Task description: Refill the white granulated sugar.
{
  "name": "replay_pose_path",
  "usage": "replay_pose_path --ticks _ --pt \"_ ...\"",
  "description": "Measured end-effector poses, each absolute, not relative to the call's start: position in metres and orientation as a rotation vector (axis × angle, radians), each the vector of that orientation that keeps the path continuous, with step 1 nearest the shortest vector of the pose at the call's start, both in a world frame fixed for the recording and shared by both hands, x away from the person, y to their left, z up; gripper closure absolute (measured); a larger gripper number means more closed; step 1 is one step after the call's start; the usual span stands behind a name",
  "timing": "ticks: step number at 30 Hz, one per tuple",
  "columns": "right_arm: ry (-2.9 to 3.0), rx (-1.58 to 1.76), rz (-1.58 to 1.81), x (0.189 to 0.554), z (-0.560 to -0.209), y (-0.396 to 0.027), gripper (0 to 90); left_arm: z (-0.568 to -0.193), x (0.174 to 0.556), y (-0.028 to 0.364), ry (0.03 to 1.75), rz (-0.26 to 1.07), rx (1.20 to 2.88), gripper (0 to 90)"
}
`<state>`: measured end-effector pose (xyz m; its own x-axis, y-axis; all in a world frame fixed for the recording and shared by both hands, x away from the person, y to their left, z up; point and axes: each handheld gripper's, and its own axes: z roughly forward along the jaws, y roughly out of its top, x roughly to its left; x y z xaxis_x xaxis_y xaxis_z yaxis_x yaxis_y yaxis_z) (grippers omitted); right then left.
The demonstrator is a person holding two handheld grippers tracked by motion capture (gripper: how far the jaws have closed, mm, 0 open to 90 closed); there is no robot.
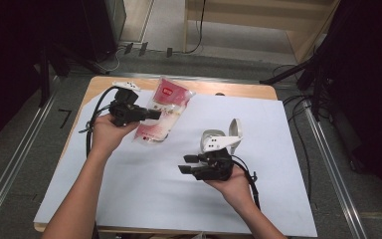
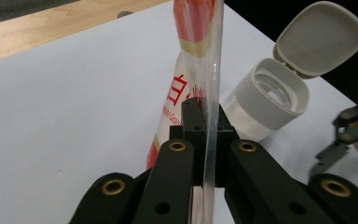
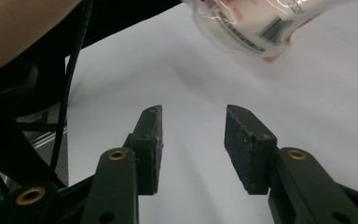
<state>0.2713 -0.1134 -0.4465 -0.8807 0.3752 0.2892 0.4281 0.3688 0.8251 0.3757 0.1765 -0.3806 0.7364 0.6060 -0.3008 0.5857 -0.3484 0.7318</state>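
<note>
A clear plastic bag with red print [image 1: 161, 112] is held up over the far left of the white table sheet [image 1: 129, 189]. My left gripper [image 1: 151, 114] is shut on its side edge; in the left gripper view the bag [image 2: 198, 56] rises between the closed jaws of the left gripper [image 2: 204, 119]. A clear jar with a grey flip lid open [image 1: 224, 137] stands near the middle, its mouth [image 2: 272, 91] showing. My right gripper [image 1: 188, 164] hovers just in front of the jar, pointing left, open with nothing between its pads [image 3: 150, 140]; the bag's lower end [image 3: 256, 25] hangs beyond.
The wooden table edge [image 1: 238, 89] runs along the far side. Cables [image 1: 88, 129] trail from both grippers. Metal rails [image 1: 328, 164] flank the table on the floor, with dark stands at the back corners.
</note>
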Motion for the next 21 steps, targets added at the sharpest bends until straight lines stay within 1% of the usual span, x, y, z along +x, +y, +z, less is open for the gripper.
replay_pose_path --ticks 2,6,8,9,14,21 --pt "-2.564 -0.752 -1.568 0.269 -0.445 -0.119 57.5 -0.388 0.381 0.174 0.896 0.046 2.045 90.0" --pt "-2.561 -0.769 -1.574 0.267 -0.446 -0.128 57.0 -0.399 0.385 0.172 0.896 0.034 2.04 90.0" --pt "-2.566 -0.775 -1.574 0.266 -0.447 -0.131 56.8 -0.409 0.386 0.169 0.892 0.052 2.084 90.0" --pt "-2.57 -0.777 -1.573 0.266 -0.448 -0.133 56.8 -0.412 0.386 0.169 0.895 0.052 2.076 90.0" --pt "-2.563 -0.799 -1.573 0.262 -0.452 -0.138 56.1 -0.414 0.385 0.175 0.884 0.041 2.068 89.9" --pt "-2.577 -0.827 -1.55 0.257 -0.458 -0.148 56.2 -0.417 0.371 0.184 0.861 0.036 2.099 88.1"
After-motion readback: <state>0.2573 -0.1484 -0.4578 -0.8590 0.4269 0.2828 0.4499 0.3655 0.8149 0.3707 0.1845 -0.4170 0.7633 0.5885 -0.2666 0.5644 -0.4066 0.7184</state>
